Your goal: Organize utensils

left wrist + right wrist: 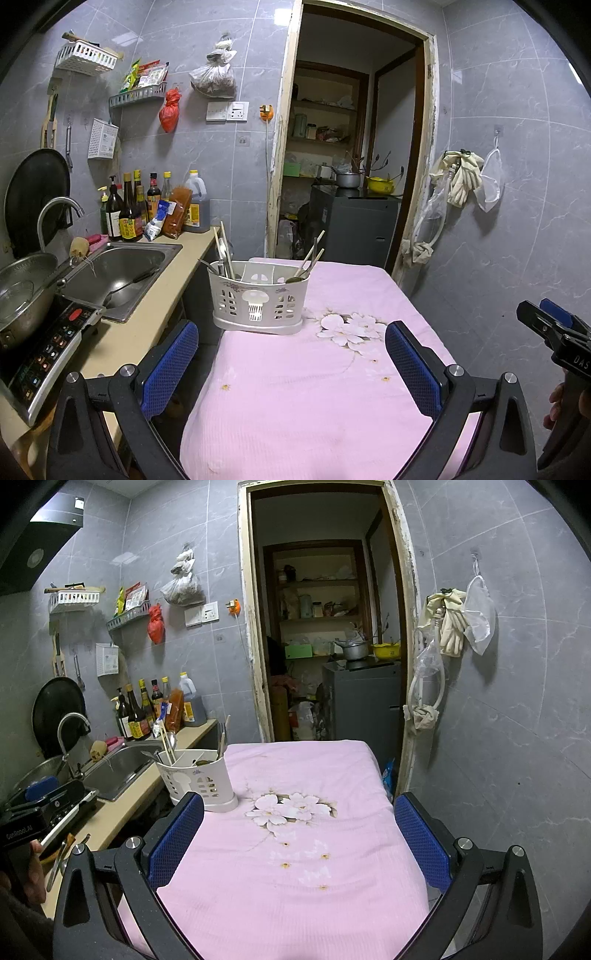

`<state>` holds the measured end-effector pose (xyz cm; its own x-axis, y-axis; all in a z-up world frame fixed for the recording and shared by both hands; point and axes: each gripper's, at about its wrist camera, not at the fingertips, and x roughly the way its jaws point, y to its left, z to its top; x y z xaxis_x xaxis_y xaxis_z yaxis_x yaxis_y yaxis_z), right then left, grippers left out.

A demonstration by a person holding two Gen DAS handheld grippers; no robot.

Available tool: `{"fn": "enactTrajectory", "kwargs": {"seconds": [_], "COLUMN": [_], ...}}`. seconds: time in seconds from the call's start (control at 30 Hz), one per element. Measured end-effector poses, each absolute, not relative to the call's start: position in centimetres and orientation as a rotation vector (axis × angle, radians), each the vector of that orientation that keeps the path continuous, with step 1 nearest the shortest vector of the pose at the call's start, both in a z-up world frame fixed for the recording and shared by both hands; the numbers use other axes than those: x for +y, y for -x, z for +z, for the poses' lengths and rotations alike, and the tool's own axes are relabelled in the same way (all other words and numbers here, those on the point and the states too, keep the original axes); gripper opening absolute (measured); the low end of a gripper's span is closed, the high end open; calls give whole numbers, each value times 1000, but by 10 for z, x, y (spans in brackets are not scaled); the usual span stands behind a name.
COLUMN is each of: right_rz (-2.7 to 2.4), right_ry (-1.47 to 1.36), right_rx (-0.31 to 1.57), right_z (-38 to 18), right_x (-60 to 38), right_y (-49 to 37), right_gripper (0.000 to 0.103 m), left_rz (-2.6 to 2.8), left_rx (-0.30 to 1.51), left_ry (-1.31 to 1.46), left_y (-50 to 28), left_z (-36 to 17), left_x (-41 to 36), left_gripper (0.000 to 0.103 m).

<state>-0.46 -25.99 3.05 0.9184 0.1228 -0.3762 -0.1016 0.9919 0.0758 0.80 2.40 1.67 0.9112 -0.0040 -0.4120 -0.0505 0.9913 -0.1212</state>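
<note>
A white slotted utensil caddy (258, 297) stands at the far left of the pink cloth-covered table (314, 387). It holds chopsticks (226, 249), spoons and other utensils upright. The caddy also shows in the right wrist view (197, 777). My left gripper (291, 362) is open and empty, held back from the caddy above the table. My right gripper (299, 834) is open and empty over the table's near half. The right gripper also shows at the right edge of the left wrist view (554, 328).
A steel sink (118, 269) with a ladle lies left of the table. An induction cooker (48, 350) with a steel pot (22, 295) sits nearer. Sauce bottles (147, 210) stand on the counter. A doorway (351, 147) opens behind the table. Gloves and bags (461, 177) hang on the right wall.
</note>
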Motion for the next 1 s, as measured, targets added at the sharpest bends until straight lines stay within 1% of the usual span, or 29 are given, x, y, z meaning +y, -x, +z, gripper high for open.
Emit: {"fn": "enactTrajectory", "kwargs": {"seconds": [1.0], "right_rz": [120], "right_ry": [-52], "right_rx": [401], "right_z": [25], "right_x": [-259], "right_y": [-1], "right_gripper": [101], "left_rz": [7], "left_rx": [451], "left_ry": [110], "left_y": [-12], "left_z": [15], "left_x": [34], "left_gripper": [102]}}
